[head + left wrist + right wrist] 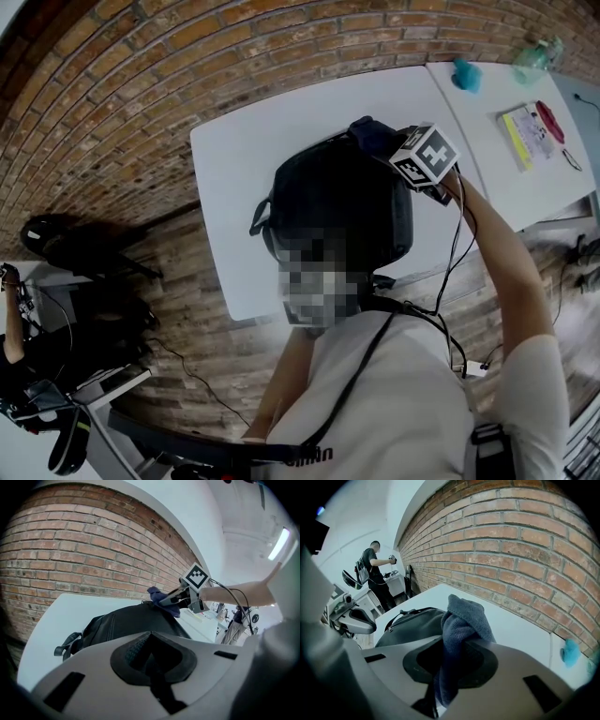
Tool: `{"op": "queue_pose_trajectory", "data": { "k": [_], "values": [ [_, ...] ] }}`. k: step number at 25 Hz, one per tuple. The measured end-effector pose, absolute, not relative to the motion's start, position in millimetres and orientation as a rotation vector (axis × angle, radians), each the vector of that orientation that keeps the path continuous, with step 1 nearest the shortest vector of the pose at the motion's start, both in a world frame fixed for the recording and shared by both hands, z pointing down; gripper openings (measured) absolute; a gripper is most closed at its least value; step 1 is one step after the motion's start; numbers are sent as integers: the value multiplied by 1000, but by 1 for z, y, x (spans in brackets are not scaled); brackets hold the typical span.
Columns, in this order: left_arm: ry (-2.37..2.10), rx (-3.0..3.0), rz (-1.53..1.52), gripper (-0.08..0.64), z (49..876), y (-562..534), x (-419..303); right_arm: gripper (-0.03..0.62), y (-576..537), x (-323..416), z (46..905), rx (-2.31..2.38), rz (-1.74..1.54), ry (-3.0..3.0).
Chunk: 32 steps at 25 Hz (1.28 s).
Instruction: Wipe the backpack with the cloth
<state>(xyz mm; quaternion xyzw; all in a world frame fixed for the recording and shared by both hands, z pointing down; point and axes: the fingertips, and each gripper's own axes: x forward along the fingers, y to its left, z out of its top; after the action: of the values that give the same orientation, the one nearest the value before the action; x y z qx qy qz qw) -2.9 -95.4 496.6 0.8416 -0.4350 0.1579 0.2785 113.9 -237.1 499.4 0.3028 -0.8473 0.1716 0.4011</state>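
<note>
At the far left, the left hand-held gripper [149, 657] hangs low in front of the backpack [126, 623], its jaws drawn together with nothing between them. The head view does not show it. Beyond it the white desk [234, 169] stands against a red brick wall [70, 541], and the black backpack lies across the desk's middle, a strap loop [65, 648] trailing off its left end. Further right, at the backpack's upper right corner, the right hand-held gripper [389, 150] is clenched on a dark blue cloth [461, 620]. The cloth is bunched between the jaws and its free end stands up above them. In the left gripper view the cloth touches the top edge of the backpack, with the marker cube [424, 155] tilted just above it and a cable running back along the person's forearm. To the right again, a second white desk [492, 169] butts against the first and carries a small teal object [466, 75], a clear bottle [536, 58] and a yellow-edged sheet [528, 134]. In the right gripper view a person [372, 571] stands far back in the room.
</note>
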Motion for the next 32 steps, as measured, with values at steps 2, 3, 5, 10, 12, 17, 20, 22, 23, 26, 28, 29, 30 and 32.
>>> {"op": "queue_pose_trajectory", "data": {
  "k": [2,3,5,10,12,17,20,22,23,26,28,29,30,32],
  "values": [
    [-1167,2260,423,3,497,-95,-2,69,-233,114,500,760,437,-2146],
    [-1167,2261,421,3,496,-94,-1,68,-230,114,500,756,437,-2147],
    [-1164,2263,419,3,496,-93,0,69,-224,113,501,745,436,-2146],
    [-1157,2266,415,3,496,-89,2,68,-210,111,503,717,426,-2143],
    [-1156,2266,414,3,496,-88,2,68,-205,110,503,708,425,-2143],
    [-1160,2260,413,3,497,-86,1,68,-193,108,504,681,423,-2146],
    [-1161,2260,417,3,497,-85,2,69,-186,108,505,669,427,-2151],
    [-1161,2261,421,3,498,-84,2,68,-181,107,505,659,429,-2154],
    [-1160,2261,423,3,497,-84,2,67,-178,107,505,653,433,-2155],
    [-1156,2263,430,3,497,-83,4,67,-169,107,505,631,443,-2159],
    [-1155,2266,432,3,497,-83,5,67,-162,106,506,618,441,-2160],
    [-1155,2268,433,3,497,-83,6,68,-159,106,506,612,440,-2161],
    [-1155,2269,433,3,497,-84,6,67,-156,105,506,608,440,-2162],
    [-1153,2270,435,3,497,-84,6,69,-151,104,506,600,442,-2164]
  ]
}}
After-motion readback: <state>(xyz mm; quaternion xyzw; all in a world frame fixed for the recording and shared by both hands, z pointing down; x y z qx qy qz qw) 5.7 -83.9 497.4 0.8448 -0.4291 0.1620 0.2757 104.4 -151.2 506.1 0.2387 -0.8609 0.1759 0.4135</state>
